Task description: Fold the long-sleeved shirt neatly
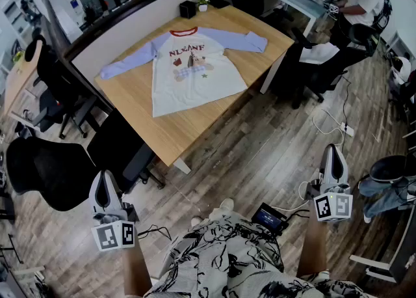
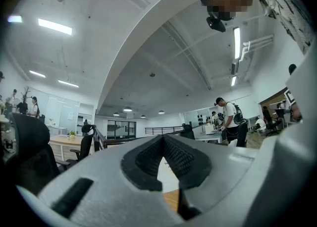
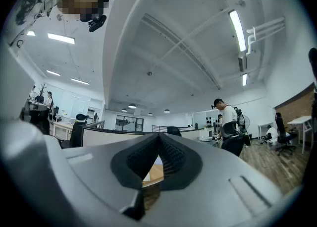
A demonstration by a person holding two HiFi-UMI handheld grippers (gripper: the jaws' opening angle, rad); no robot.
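Lying flat on the wooden table (image 1: 195, 131) with sleeves spread, the long-sleeved shirt (image 1: 188, 69) sits well apart from the left gripper (image 1: 104, 189) and right gripper (image 1: 333, 163) — both clenched, empty.

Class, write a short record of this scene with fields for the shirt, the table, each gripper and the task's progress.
shirt: long-sleeved shirt lies flat, print up, sleeves spread, unfolded
table: wooden table; black box and small plant at its far edge
left gripper: shut, empty, short of the table
right gripper: shut, empty, short of the table
progress: folding not begun
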